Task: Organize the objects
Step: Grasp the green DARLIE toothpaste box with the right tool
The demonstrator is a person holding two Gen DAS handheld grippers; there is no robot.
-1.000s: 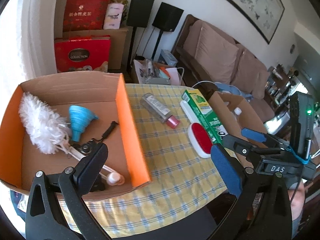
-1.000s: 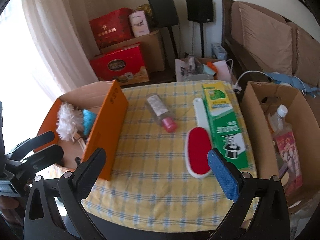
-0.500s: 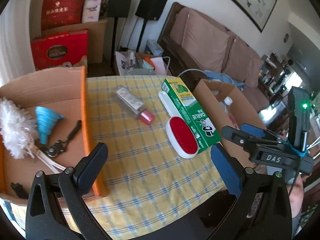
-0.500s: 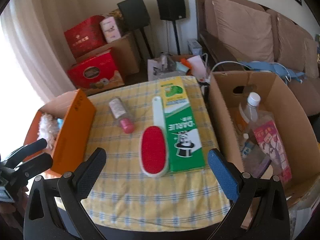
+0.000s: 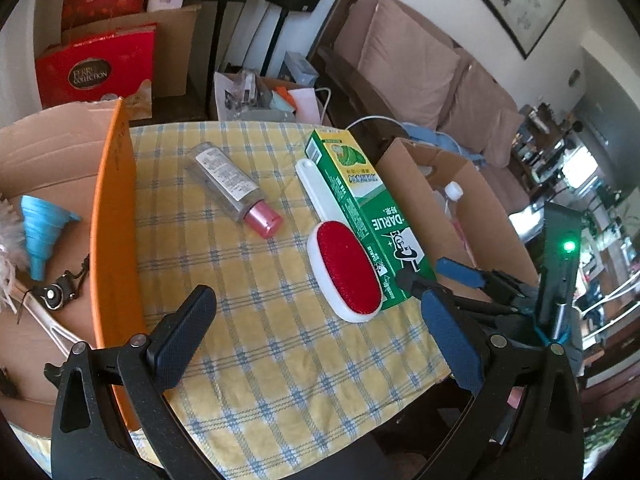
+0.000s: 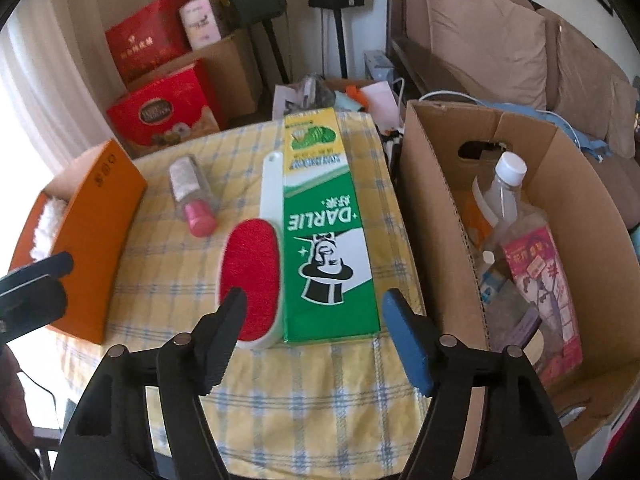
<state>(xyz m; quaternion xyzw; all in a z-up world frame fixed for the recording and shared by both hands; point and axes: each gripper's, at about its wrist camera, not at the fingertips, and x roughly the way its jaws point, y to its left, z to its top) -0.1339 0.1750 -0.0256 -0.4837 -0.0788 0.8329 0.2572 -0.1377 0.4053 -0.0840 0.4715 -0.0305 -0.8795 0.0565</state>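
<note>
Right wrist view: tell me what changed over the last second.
The right gripper came down over the near end of the green toothpaste box and lint brush; its fingers are closing but touch nothing yet. The left gripper drifted from the orange box toward the table's middle, open and empty. Bottle, brush and toothpaste box lie where they were.

Duster (image 5: 8, 236) cut off by left edge; label on bottle (image 6: 536, 272) in cardboard box (image 6: 440, 208) too blurred to read.

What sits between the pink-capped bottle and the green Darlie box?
The lint brush, white handle and red pad, lying alongside the Darlie box, apart from the bottle; clearest in the left wrist view.
</note>
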